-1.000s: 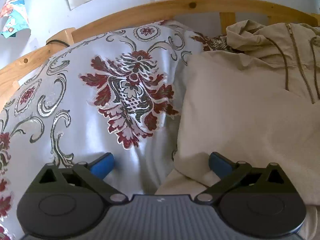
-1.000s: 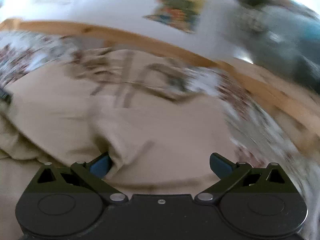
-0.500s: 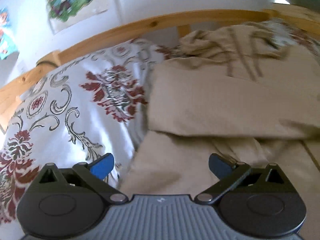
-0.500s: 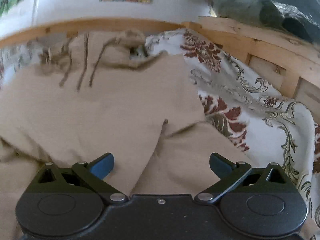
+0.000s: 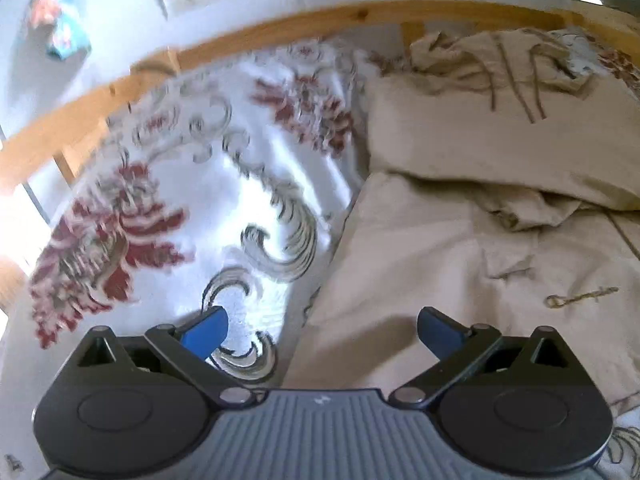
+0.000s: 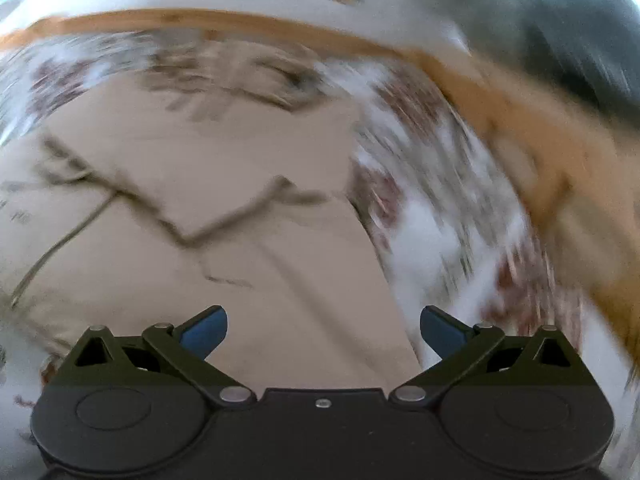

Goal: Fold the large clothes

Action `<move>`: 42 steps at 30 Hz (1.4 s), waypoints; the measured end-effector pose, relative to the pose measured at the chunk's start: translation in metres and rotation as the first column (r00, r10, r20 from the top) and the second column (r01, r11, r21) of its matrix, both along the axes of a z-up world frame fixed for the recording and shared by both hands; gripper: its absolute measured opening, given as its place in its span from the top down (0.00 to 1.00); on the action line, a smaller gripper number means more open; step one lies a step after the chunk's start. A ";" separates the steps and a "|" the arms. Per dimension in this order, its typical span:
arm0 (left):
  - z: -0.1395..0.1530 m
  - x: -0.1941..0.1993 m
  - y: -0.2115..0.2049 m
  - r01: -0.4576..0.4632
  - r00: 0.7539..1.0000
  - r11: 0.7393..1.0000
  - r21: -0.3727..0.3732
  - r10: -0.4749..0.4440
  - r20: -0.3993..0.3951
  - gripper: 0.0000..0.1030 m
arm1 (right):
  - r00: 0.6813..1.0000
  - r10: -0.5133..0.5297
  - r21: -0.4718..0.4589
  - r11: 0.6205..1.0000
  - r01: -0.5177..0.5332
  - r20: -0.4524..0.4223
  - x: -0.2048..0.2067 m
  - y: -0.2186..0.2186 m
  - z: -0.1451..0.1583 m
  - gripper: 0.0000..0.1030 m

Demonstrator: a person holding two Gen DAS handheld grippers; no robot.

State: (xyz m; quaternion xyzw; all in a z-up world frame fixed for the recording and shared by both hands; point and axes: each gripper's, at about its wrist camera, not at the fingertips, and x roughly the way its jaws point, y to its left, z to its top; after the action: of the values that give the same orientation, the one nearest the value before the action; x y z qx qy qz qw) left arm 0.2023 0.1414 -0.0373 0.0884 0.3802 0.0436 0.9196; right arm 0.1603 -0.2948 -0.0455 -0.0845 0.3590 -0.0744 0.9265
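garment: beige hooded jacket (image 5: 472, 248) spread on the bedspread (image 5: 248, 200), right half of the left wrist view; hood and drawcords (image 5: 516, 80) at the far end by the wooden bed rail (image 5: 360, 16)
fold state: both sleeves look folded in across the chest, sleeve (image 5: 480, 148) lying crosswise in the left wrist view; near body panel flat. Judged partly folded, lengthwise fold not yet done
left gripper (image 5: 322, 330): jaws spread wide, empty, low over the jacket's near left edge; left blue pad over bedspread, right pad over beige cloth. Contact with cloth: cannot tell
right gripper (image 6: 323, 328): jaws spread wide, nothing between them, over the jacket (image 6: 248, 248) near its right edge; view heavily motion-blurred
handling: soft, limp, light to medium weight; likely thick cotton, holds creases, drapes and sags when lifted; not fragile. Layers will probably slide on the shiny bedspread
where to grip: the two near hem corners, one per gripper, pinching through all layers at the edge; left side seam (image 5: 336, 264) is right under the left gripper
risk: pinching bedspread along with the cloth; folded sleeves slipping out if lifted too high or unevenly; loose cord (image 5: 580, 296) on the near panel may snag
hidden: near hem itself is behind the gripper bodies in both views
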 end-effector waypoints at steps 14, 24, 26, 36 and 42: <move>-0.005 0.016 -0.021 0.059 0.987 0.998 -0.011 -0.060 -0.152 0.84 | 0.979 -0.183 0.113 0.975 0.192 -0.084 0.018 -0.038 -0.024 0.48; 0.031 -0.018 -0.034 0.070 0.994 0.998 0.007 -0.069 -0.089 0.99 | 0.988 -0.143 0.004 0.990 0.144 -0.057 0.008 -0.030 -0.006 0.96; 0.046 -0.032 -0.027 0.081 0.992 0.995 -0.051 -0.086 -0.092 0.99 | 0.992 -0.112 -0.001 0.994 0.112 -0.052 0.001 -0.030 0.010 0.97; 0.049 -0.099 -0.002 0.072 0.986 0.983 -0.168 -0.096 -0.136 0.97 | 0.993 0.034 -0.127 0.991 -0.048 -0.113 -0.049 -0.012 0.053 0.95; 0.042 -0.092 -0.004 -0.025 0.987 0.988 -0.154 0.000 -0.159 0.81 | 0.999 -0.017 -0.210 0.978 0.009 -0.039 -0.055 0.000 0.050 0.84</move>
State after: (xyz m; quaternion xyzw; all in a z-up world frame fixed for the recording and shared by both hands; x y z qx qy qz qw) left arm 0.1104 0.1372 0.0045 0.0171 0.4550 0.0125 0.8902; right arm 0.1051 -0.2952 0.0045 -0.1807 0.3687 -0.1161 0.9044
